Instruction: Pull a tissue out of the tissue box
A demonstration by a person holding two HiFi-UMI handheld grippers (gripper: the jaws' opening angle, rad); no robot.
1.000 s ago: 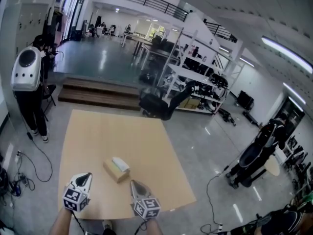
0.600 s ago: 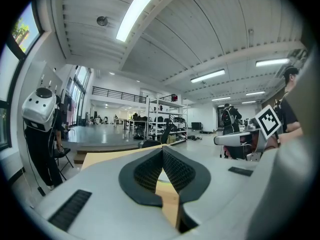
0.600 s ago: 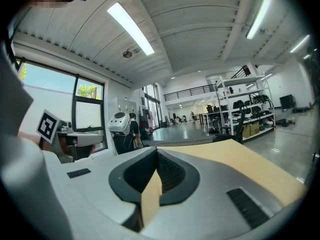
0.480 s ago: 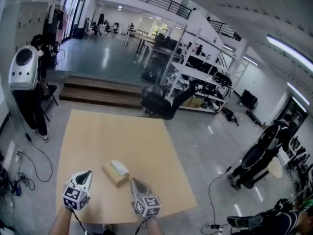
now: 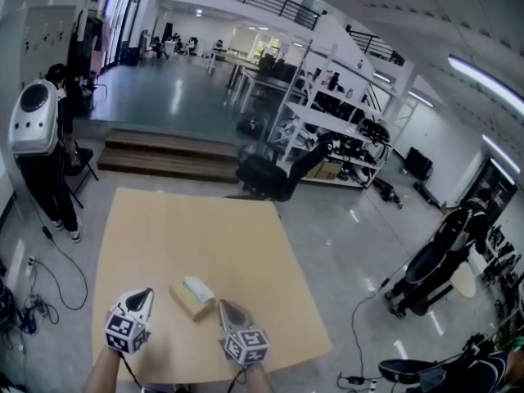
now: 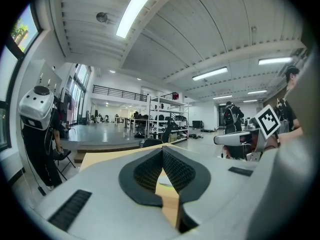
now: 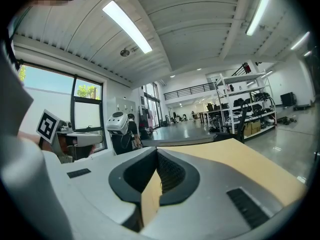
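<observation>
Our left gripper [image 5: 142,295] and right gripper [image 5: 226,308] match: pale grey moulded shells tapering to a point, each with a white marker cube [image 5: 123,332] of black squares at the near end and a thin dark cable [image 5: 124,365] coming off it. In the gripper views both carry black ribbed pads [image 6: 173,167] in a black teardrop surround, with a dark slotted strip [image 6: 70,210] on the shell at each side.

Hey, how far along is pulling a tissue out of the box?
Done: nothing; the tissue sits in the tissue box on the table. In hand: nothing; left hand-held gripper and right hand-held gripper flank the box, both shut and empty. Left: open, grip the tissue, pull it out.
</observation>
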